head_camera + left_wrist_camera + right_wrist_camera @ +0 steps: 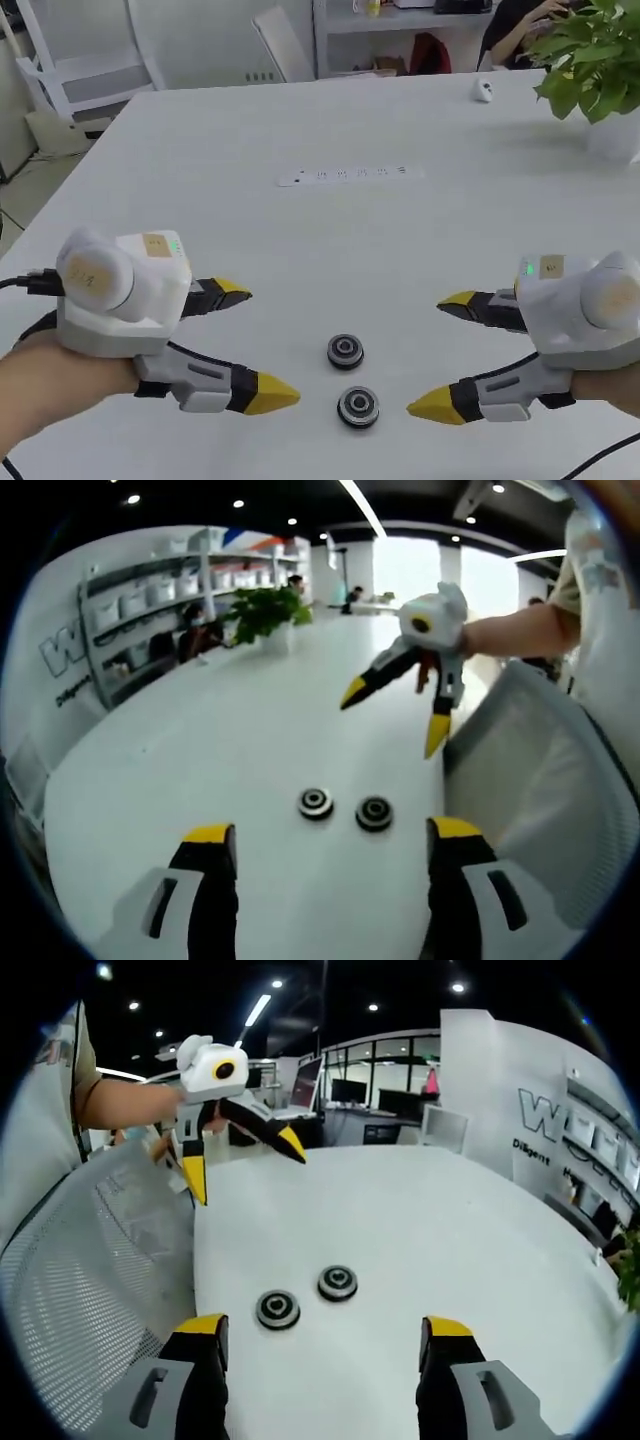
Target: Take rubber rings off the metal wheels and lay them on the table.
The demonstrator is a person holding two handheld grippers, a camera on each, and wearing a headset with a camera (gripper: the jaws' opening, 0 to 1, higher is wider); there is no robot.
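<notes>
Wheels first: two metal wheels lie flat on the white table [200, 210] near its near edge, one [345, 351] just beyond the other [358, 406], close together but not touching, each with a dark outer band around a paler hub. The rings look to be on both. Now the grippers: the left gripper [270, 343] hovers to the left of the pair, yellow-tipped jaws spread wide with nothing between them, pointing in at the wheels. Facing it from the other side, the right gripper [425, 355] mirrors that, jaws wide apart as well, tips aimed at the same pair and clear of it. Neither touches a wheel. In both gripper views the two wheels sit side by side just ahead of the parted yellow tips, with the other gripper raised above the table beyond. Further out, a white power strip [350, 175] lies across the middle of the table, a small white object [484, 90] rests towards the far edge, and a leafy plant [590, 60] stands at the far right corner.
</notes>
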